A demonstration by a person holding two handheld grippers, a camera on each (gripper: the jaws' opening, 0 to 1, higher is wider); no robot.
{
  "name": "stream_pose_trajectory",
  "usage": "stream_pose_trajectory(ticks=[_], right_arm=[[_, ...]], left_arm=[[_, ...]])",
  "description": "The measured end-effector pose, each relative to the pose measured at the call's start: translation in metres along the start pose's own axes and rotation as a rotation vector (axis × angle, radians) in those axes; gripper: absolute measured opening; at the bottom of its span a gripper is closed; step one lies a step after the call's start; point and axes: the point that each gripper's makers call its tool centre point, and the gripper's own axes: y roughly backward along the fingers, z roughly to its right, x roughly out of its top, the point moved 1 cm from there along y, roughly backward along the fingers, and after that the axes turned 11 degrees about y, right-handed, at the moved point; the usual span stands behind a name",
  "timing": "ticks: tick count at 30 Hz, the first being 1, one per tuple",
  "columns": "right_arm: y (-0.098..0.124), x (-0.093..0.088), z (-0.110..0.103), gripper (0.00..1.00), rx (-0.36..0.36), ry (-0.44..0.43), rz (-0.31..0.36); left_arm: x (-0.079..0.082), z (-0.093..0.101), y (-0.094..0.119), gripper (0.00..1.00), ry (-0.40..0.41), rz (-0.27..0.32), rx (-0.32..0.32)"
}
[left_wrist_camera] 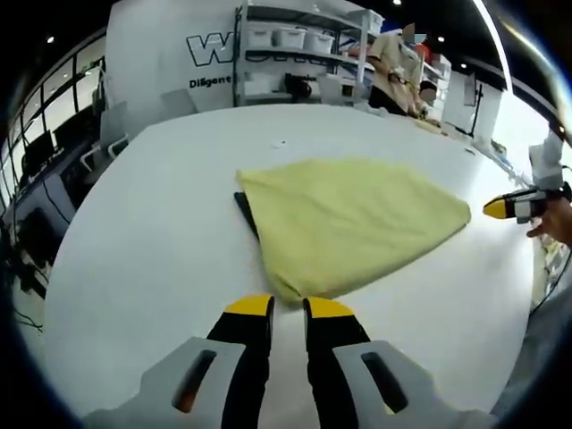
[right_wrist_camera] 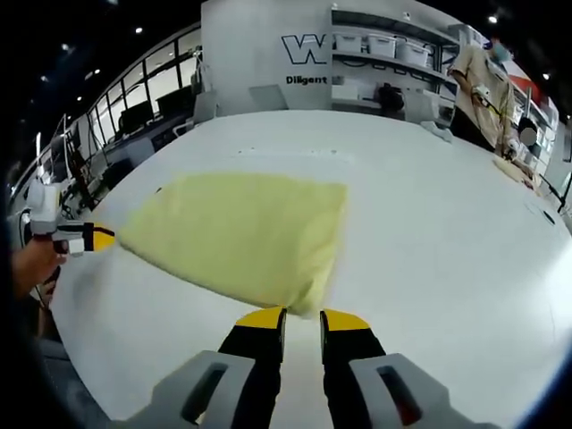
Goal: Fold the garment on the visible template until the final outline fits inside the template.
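A yellow garment [left_wrist_camera: 349, 223] lies folded flat on the white table [left_wrist_camera: 161, 232]. A dark strip of the template [left_wrist_camera: 243, 207] peeks out along its left edge. My left gripper [left_wrist_camera: 288, 308] sits just short of the garment's near corner, its jaws a narrow gap apart and empty. The right gripper [left_wrist_camera: 499, 208] comes in from the right, a little off the garment's far right corner. In the right gripper view the garment [right_wrist_camera: 241, 232] spreads ahead of my right gripper [right_wrist_camera: 302, 317], whose jaws also stand slightly apart at a corner. The left gripper [right_wrist_camera: 96, 239] points at the opposite corner.
Bare white tabletop [right_wrist_camera: 429, 232] surrounds the garment on all sides. Shelves with white bins [left_wrist_camera: 295, 49] and a person [right_wrist_camera: 483, 89] stand beyond the far edge. A hand [right_wrist_camera: 31, 264] holds the left gripper at the table's side.
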Motion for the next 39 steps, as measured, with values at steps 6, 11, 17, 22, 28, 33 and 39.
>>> stream_pose_trajectory(ticks=[6,11,17,22,28,33,39], right_arm=[[-0.007,0.000,0.004,0.10,-0.004,-0.006,-0.009],[-0.015,-0.008,0.006,0.09,0.008,-0.017,-0.039],[-0.023,-0.012,0.004,0.09,0.022,-0.020,-0.053],[-0.027,-0.012,0.003,0.09,0.031,-0.022,-0.057],[-0.033,-0.014,-0.001,0.07,0.046,-0.016,-0.063],[-0.034,-0.014,-0.004,0.06,0.052,-0.006,-0.063],[-0.035,-0.014,-0.003,0.05,0.054,-0.003,-0.065]], left_arm=[[0.001,0.000,-0.003,0.10,0.003,0.002,-0.003],[-0.001,-0.003,-0.004,0.09,0.005,-0.010,0.002],[-0.002,-0.003,-0.006,0.09,0.007,-0.017,0.002],[-0.005,-0.001,-0.008,0.09,0.005,-0.022,-0.002],[-0.006,-0.002,-0.008,0.10,0.012,-0.025,0.000],[-0.003,0.001,-0.008,0.11,0.040,-0.004,-0.020],[-0.003,0.002,-0.011,0.10,0.051,-0.007,-0.023]])
